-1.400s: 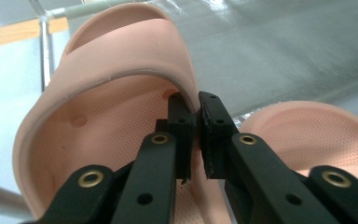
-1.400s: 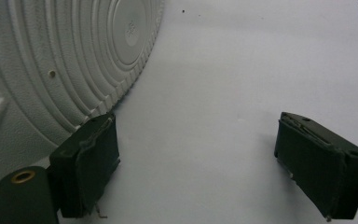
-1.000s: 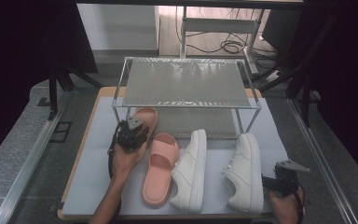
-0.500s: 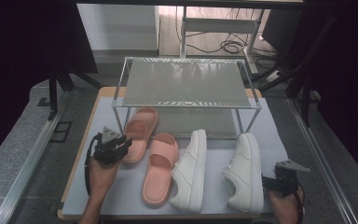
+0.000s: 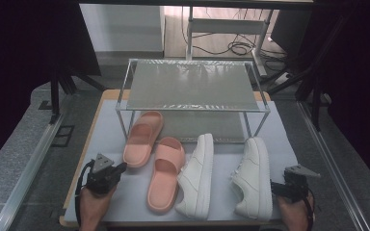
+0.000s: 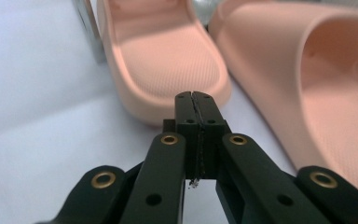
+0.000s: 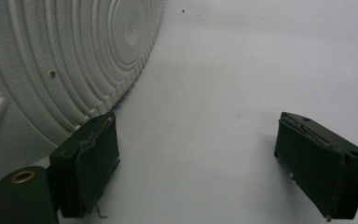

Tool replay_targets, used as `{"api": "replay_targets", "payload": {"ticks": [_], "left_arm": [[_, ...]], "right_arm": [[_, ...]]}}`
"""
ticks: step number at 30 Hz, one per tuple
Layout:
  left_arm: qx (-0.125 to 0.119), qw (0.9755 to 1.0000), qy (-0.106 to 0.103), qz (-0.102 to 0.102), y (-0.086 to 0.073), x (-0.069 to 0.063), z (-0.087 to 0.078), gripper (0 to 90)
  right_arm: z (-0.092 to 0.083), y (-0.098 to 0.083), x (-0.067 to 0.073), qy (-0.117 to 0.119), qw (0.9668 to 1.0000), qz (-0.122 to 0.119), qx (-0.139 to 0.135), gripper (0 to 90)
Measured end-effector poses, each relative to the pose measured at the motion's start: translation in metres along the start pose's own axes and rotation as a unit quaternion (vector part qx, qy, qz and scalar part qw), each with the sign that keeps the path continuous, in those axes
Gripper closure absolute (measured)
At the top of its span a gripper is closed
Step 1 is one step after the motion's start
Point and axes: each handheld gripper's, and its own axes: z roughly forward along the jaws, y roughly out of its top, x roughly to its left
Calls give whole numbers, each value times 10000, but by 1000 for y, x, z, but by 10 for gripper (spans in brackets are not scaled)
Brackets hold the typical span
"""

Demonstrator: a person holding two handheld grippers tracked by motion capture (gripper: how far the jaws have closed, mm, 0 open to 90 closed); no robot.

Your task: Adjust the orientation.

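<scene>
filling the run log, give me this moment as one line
left gripper: shut, empty, beside rear pink slide | right gripper: open, empty, beside right white sneaker | wire rack: bare

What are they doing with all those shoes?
A person is sorting shoes by a small metal rack. The left hand-held gripper is shut and empty, just short of the heel of one pink slipper, which lies half under the rack. The right hand-held gripper is open beside a white sneaker.
</scene>
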Motion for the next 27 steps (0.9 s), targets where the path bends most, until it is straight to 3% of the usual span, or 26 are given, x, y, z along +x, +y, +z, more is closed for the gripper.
{"api": "replay_targets", "payload": {"ticks": [10,22,27], "left_arm": [[150,9998,94,-82,-8,5,19,898],[137,9999,79,20,9,1,44,898],[106,9998,162,76,18,3,57,898]], "right_arm": [[0,0,0,-3,10000,-9,-6,138],[0,0,0,-1,10000,-2,-2,138],[0,0,0,-3,10000,-9,-6,138]]}}
